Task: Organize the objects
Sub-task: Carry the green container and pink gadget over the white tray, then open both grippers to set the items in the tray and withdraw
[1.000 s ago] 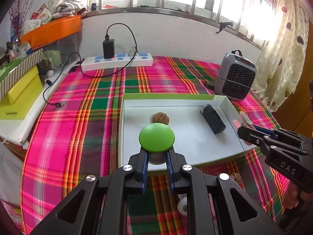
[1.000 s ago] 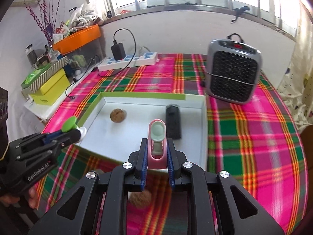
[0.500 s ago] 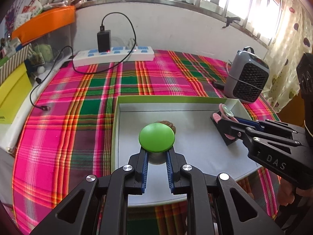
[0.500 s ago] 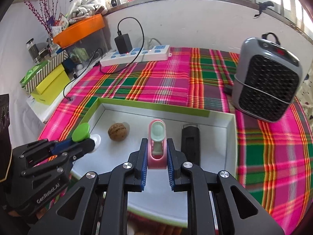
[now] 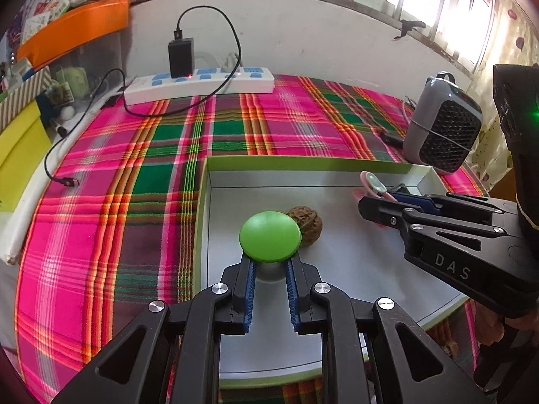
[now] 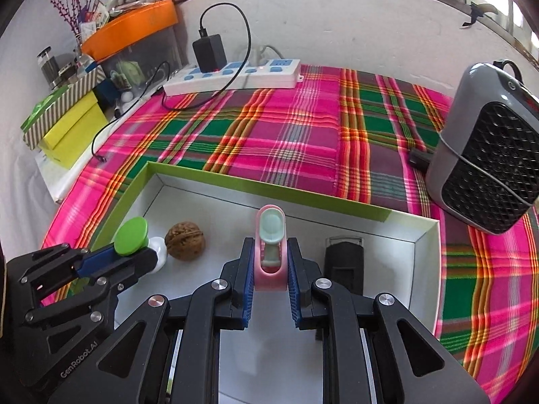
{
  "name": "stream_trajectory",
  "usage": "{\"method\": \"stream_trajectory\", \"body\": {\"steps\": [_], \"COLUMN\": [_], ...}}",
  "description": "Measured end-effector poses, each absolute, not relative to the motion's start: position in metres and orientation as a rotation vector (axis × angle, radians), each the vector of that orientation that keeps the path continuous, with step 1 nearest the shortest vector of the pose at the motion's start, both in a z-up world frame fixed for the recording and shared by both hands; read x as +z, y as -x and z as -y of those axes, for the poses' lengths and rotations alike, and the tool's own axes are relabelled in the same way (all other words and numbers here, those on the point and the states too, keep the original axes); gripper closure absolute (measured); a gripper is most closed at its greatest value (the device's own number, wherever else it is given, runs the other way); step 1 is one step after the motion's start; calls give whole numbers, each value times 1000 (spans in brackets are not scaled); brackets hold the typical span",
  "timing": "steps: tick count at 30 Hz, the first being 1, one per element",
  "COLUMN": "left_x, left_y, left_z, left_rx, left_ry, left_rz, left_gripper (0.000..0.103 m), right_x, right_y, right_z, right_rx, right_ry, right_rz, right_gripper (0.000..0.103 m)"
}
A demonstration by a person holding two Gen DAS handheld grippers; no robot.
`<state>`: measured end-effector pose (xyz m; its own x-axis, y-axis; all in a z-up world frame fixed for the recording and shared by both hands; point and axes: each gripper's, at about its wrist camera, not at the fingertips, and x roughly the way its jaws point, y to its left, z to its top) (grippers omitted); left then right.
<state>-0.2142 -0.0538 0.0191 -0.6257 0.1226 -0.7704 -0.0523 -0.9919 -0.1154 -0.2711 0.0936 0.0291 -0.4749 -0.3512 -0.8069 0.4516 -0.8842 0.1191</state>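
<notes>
A shallow white tray with a green rim [image 5: 303, 162] [image 6: 256, 188] lies on the plaid tablecloth. My left gripper [image 5: 269, 269] [image 6: 141, 256] is shut on a white knob with a green round cap [image 5: 269, 235] [image 6: 131, 235], held over the tray's left part. Just beyond the cap, a walnut [image 5: 308, 224] [image 6: 185, 240] rests on the tray floor. My right gripper [image 6: 269, 274] [image 5: 374, 195] is shut on a small pink piece with a pale green oval insert [image 6: 271, 232] [image 5: 374, 181], over the tray's middle. A black rectangular block [image 6: 343, 266] lies in the tray to the right.
A grey fan heater [image 6: 492, 155] [image 5: 441, 128] stands at the tray's far right corner. At the back edge sits a white power strip [image 5: 198, 82] [image 6: 232, 75] with a black charger and cable. Yellow and striped boxes [image 6: 67, 124] stand left. A second walnut [image 5: 449, 348] lies below the tray.
Both grippers have moved forward and down over the tray with their objects still held. The green cap now sits just in front of the walnut, and the pink piece is over the tray's middle.
</notes>
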Motion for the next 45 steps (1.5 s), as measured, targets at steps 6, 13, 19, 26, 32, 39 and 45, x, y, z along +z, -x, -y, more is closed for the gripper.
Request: {"method": "stream_trajectory", "body": {"steps": [6, 13, 19, 26, 32, 39, 45], "left_x": [17, 17, 17, 16, 16, 18, 26], "left_y": [216, 216, 217, 218, 217, 215, 208], "left_z": [52, 51, 49, 47, 46, 45, 50], "left_rx": [2746, 2748, 2752, 2752, 2748, 2748, 2763], "left_ry": [1307, 1308, 1316, 1327, 1328, 1337, 1306], "left_rz": [98, 92, 74, 47, 50, 58, 96], "left_gripper": [88, 88, 88, 85, 79, 71, 68], "right_x": [24, 19, 18, 18, 18, 22, 28], "right_y": [276, 278, 278, 278, 277, 275, 269], "right_z": [-90, -89, -88, -88, -90, -92, -92], "right_rx": [-2349, -2342, -2344, -2344, -2347, -2357, -2358], "right_ry": [-1271, -1283, -1283, -1283, -1286, -1274, -1256], "right_rz": [-171, -169, -174, -176, -169, -156, -151], "right_gripper": [85, 84, 84, 84, 76, 63, 58]}}
